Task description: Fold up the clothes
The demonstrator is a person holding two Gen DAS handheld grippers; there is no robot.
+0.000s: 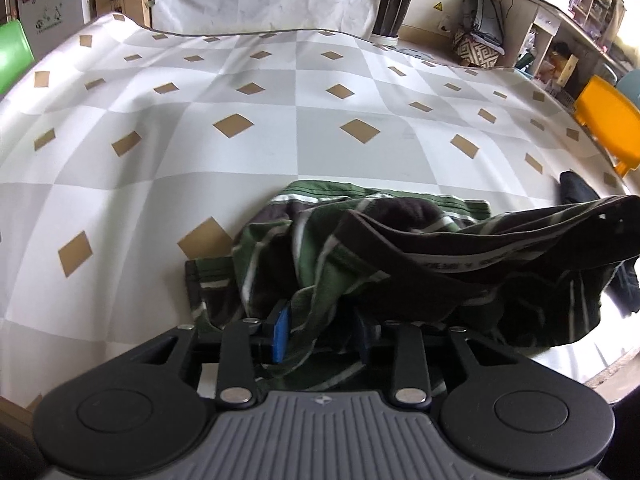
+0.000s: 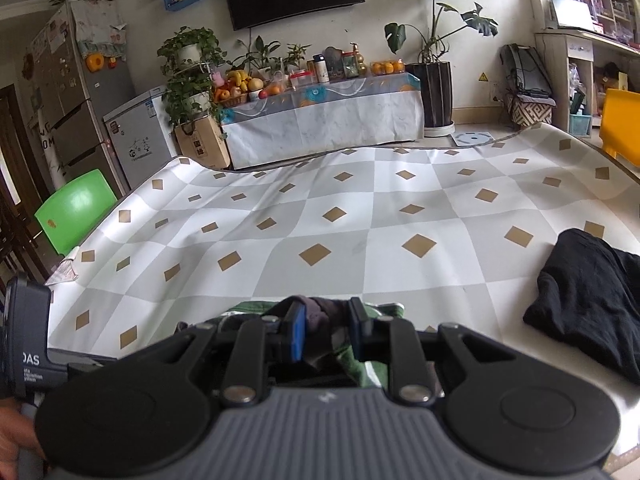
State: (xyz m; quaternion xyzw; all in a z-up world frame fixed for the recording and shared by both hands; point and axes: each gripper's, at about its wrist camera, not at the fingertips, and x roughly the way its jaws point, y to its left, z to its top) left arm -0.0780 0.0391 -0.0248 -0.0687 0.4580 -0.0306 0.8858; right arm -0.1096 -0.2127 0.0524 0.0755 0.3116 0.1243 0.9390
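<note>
Left wrist view. Left gripper (image 1: 320,330): jaws apart, with a fold of the striped shorts (image 1: 360,248) lying between the blue pads (image 1: 281,330). The far pad is mostly buried in cloth, so whether either pad presses the fabric cannot be told; the gap looks slack rather than clamped.

Striped shorts: green, dark and white stripes, bunched in a heap on the near part of the checked mat (image 1: 280,120). The dark waistband (image 1: 460,240) with pale lettering is lifted and stretched off to the right, clear of the mat.

Right wrist view. Right gripper (image 2: 326,330): jaws narrowed and clamped on a dark wad of the shorts' cloth, green fabric hanging below the fingers.

Black garment (image 2: 592,300): a separate crumpled heap on the mat, well apart to the right of the right gripper. It also shows at the right edge of the left wrist view.

Surroundings: green chair (image 2: 76,208) off the mat's left edge, yellow chair (image 1: 608,120) off its right edge.

Risks, as judged:
- With the left jaws loose, the shorts probably hang from the right grip alone; a lift or pull could drag the left end free and collapse any fold.
- The right jaws hold a bunched wad, not a clean edge, so several layers may be caught, giving a twisted or lopsided fold.
- A swing to the right could sweep the shorts onto the black garment and tangle the two.
</note>
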